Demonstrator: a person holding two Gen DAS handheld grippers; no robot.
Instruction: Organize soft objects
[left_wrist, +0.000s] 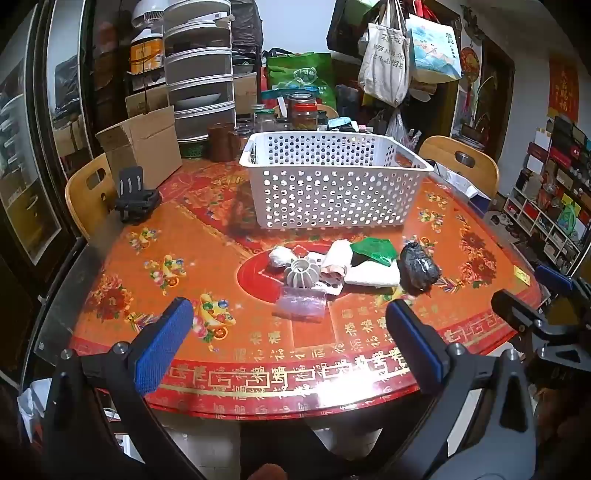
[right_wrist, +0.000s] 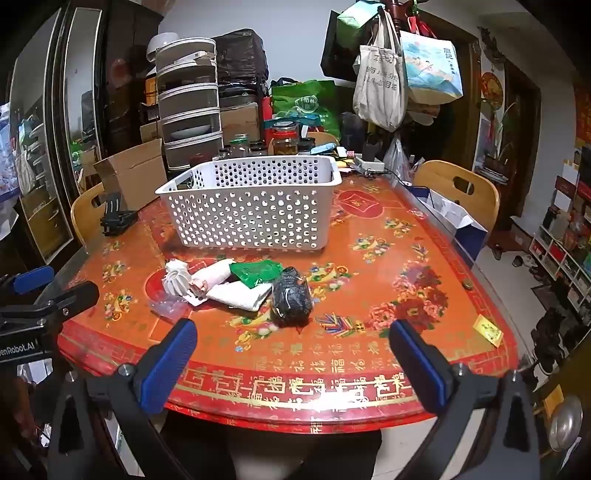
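Soft objects (left_wrist: 354, 267) lie heaped before the white basket (left_wrist: 334, 184): light, limp, best pinched mid-bundle. Left gripper (left_wrist: 288, 343) and right gripper (right_wrist: 295, 354) gape wide, empty.

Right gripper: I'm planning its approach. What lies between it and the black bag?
Only bare tablecloth separates the open right gripper from the black bag, shown in the right wrist view.

The basket (left_wrist: 334, 192) hid its own floor behind perforated walls in both views. A white cloth (right_wrist: 238, 293) lay partly under a green bag (right_wrist: 256, 273). A small card (right_wrist: 195, 297) beneath the pile was too small to read.
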